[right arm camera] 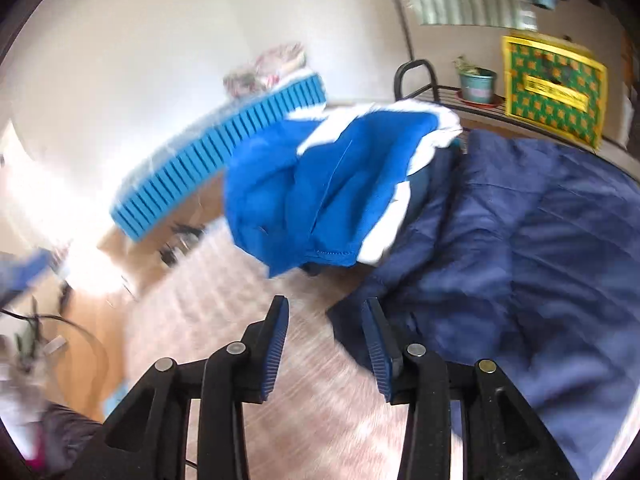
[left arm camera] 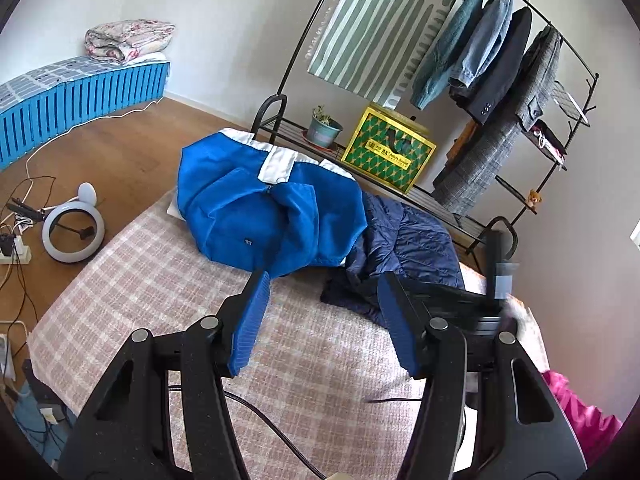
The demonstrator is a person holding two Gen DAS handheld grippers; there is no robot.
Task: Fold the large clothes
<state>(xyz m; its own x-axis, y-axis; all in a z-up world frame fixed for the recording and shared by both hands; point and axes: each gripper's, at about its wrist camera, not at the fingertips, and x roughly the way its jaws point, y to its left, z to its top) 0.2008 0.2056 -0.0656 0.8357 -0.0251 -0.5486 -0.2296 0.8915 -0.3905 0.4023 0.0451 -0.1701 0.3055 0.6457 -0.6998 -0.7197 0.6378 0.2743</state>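
Blue-and-white jacket crumpled on bed, beside navy quilted coat. Left hand-held gripper wide, empty; right hand-held gripper parted, empty.

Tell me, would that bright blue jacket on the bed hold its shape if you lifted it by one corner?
Probably not. The blue jacket lies in a soft rumpled heap with drooping folds, so it would likely hang limp. It looks like thin fabric, so probably light for its bulk. On the checked bedcover a push would likely bunch it up rather than slide it whole.
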